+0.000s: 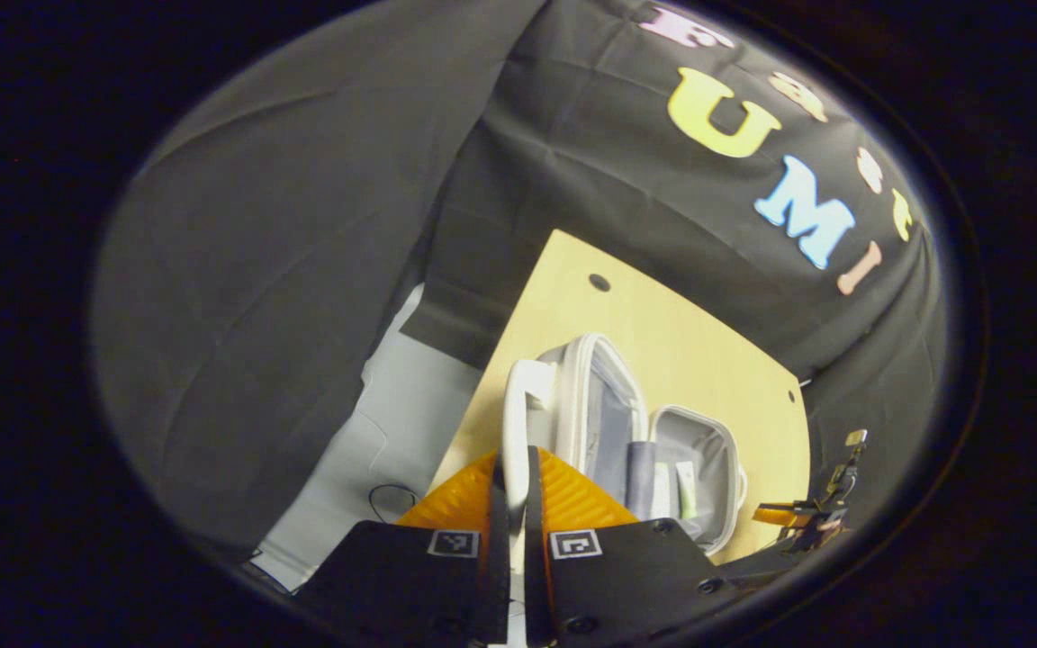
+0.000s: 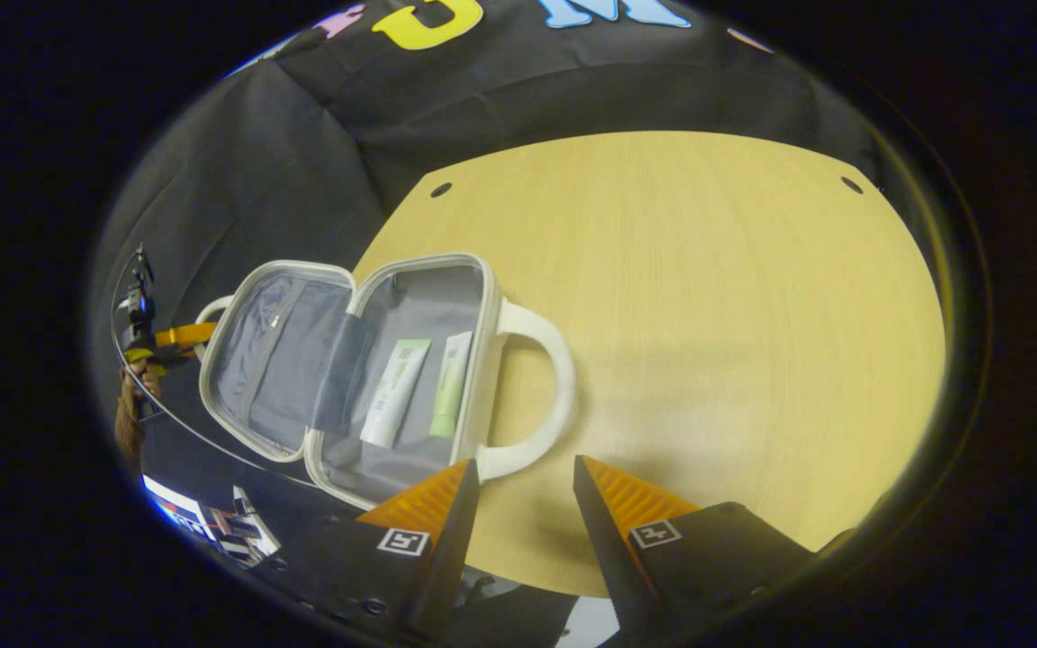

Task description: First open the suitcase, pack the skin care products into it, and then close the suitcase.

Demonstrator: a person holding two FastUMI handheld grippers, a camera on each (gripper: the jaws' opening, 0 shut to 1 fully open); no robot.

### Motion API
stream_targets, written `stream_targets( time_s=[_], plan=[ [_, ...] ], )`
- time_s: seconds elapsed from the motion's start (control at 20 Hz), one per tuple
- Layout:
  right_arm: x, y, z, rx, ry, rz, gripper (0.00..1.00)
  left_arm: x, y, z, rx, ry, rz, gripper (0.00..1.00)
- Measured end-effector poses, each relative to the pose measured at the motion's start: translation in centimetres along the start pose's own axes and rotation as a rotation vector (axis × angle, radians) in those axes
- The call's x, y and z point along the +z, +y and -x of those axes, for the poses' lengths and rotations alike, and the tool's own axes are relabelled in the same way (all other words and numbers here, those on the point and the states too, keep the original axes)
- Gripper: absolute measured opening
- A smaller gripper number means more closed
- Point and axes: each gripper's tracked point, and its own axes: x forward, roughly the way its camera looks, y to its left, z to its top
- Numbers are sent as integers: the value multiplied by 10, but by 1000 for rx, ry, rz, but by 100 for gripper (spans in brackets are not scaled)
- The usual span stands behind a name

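You work inside a booth closed by a black cloth wall (image 2: 518, 90), which hangs in soft folds behind and beside the worktop (image 2: 707, 297). The worktop is light wood with a rounded far edge and small dark holes (image 2: 440, 190) near its corners. Beside it you can see a pale grey floor (image 1: 392, 432), with a thin dark cable (image 1: 390, 495) lying on it. The light is dim and warm.

Pale matt wood-grain surface (image 2: 707, 270); smooth white plastic suitcase (image 2: 532, 396) with grey cloth lining; ribbed orange fingers (image 2: 626, 499).
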Motion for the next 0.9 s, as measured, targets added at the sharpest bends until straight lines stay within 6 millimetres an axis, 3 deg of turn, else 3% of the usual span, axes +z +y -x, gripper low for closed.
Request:
stream_targets(
  time_s=[0.2,0.25,0.3,0.55,0.8,0.9],
  plan=[
    [-2,-25,18,13,-20,-27,65,-3,-66,25,44,19,-128,15],
    [-2,-33,25,17,-30,-34,65,-7,-77,27,56,20,-163,18],
    [1,-41,31,18,-42,-40,66,-8,-94,31,64,13,-205,15],
    [8,-91,65,29,-94,-85,65,-17,-186,41,35,-14,-273,15],
    [-7,-152,101,28,-117,-122,65,-50,-274,25,-3,-9,-313,15],
    [-15,-178,116,24,-124,-150,65,-66,-315,7,-30,10,-336,14]
  ],
)
